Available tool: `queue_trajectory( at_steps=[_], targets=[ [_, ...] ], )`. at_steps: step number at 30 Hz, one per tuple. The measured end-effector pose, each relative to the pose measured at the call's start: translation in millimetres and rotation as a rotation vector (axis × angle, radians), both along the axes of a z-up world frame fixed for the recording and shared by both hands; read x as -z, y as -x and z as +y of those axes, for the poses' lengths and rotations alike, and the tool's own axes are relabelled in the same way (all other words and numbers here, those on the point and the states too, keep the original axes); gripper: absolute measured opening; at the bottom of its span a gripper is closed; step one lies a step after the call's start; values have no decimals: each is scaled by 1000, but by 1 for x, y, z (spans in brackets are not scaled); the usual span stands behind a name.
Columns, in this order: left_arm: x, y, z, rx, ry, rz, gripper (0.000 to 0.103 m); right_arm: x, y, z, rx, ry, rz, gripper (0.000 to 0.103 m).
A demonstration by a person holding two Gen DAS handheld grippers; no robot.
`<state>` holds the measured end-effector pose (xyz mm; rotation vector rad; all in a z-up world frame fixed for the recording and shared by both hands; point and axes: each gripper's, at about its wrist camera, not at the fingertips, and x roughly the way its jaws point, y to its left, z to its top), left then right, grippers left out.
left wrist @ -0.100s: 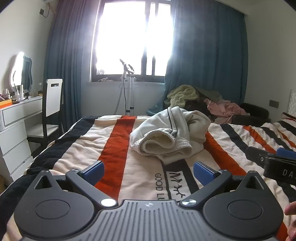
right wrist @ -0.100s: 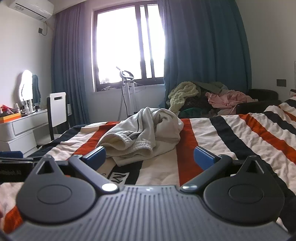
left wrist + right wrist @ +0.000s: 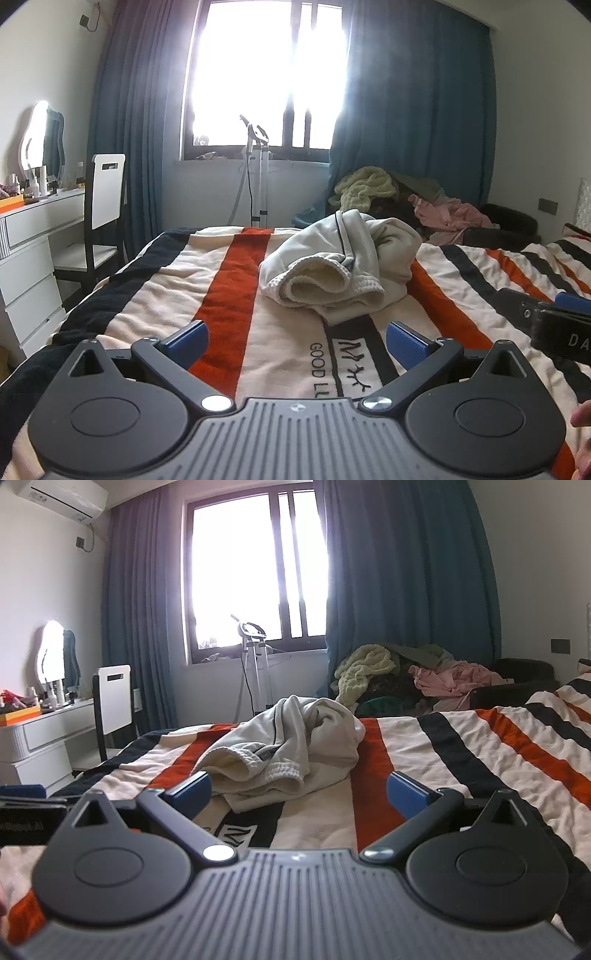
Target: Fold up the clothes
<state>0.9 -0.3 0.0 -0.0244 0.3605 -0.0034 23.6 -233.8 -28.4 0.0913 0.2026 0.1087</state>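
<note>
garment: a cream sweatshirt (image 3: 343,266) lay crumpled in a heap on the bed, its ribbed hem rolled toward the cameras, a dark thin line running down one fold.
bed cover: a striped blanket (image 3: 229,295) in cream, orange and black, with printed lettering just in front of the heap.
left gripper (image 3: 295,341): spread wide, blue pads apart, nothing between them; it hung above the blanket, short of the sweatshirt and not touching it.
right gripper (image 3: 299,788): also spread wide and empty; in its own view the heap sat between the fingers, farther off, with no contact.
side by side: the right tool's tip showed at the right edge of the left view.
behind the bed: a pile of clothes (image 3: 406,675) against the blue curtain (image 3: 406,572), well apart from the sweatshirt.
left of bed: a white dresser (image 3: 29,258) and a chair (image 3: 103,206).
</note>
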Motion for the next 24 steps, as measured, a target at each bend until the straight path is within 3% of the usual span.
queue_trajectory(
  at_steps=[17, 24],
  targets=[
    [22, -3, 0, -22, -8, -4, 103, 2, -4, -2, 16, -29, 15, 103],
    [28, -6, -2, -28, 4, 40, 103, -6, -3, -8, 36, -58, 17, 103]
  ],
)
